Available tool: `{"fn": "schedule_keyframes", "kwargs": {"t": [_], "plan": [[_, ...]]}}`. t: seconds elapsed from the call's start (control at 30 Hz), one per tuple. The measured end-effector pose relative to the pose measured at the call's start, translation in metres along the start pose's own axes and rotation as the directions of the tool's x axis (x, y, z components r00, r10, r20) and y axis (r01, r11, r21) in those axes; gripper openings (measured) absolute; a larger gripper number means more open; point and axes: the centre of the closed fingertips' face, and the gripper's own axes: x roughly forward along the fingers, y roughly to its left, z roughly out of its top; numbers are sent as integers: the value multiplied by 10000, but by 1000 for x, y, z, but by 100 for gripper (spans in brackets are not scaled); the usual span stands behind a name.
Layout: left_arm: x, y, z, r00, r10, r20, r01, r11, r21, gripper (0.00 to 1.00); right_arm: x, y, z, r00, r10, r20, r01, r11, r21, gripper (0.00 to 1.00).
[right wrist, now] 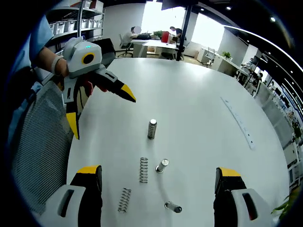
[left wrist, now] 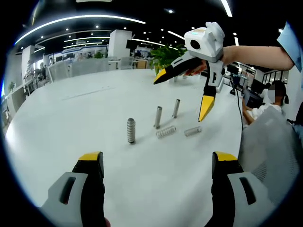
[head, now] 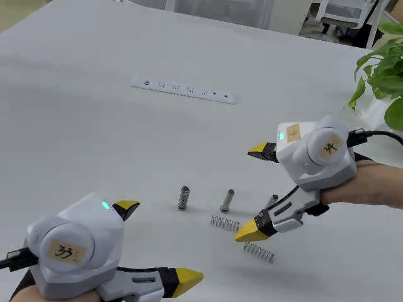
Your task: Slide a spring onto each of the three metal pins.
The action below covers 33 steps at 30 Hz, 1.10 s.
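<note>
On the white table (head: 94, 126), toward its near edge, three upright metal pins stand in a row. The left metal pin (head: 183, 197) wears a coiled spring; the middle pin (head: 227, 201) and right pin (head: 271, 201) are bare. Two loose steel springs (head: 225, 223) (head: 259, 251) lie just before them. The left gripper (head: 157, 242) and right gripper (head: 253, 192) hover with jaws spread, holding nothing.
</note>
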Motion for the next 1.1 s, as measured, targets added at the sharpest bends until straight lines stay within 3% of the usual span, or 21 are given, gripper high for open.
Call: {"fn": "schedule_keyframes", "kwargs": {"t": [0.3,0.6,0.87,1.1], "plan": [[4,-1,7,9998,-205,-13,205,9993,298,94,-26,5,-32,9969,-714,320,668,9897,1263,99],[7,-3,9,9993,-362,-69,364,9982,471,93,-49,16,-54,9900,-1332,474,1220,9743,1894,99],[10,-5,10,9988,-468,-128,475,9970,608,93,-62,22,-74,9809,-1867,553,1660,9503,2636,99],[9,-4,9,9983,-546,-218,561,9956,754,93,-68,30,-82,9741,-2174,627,1887,9334,3052,99]]}}
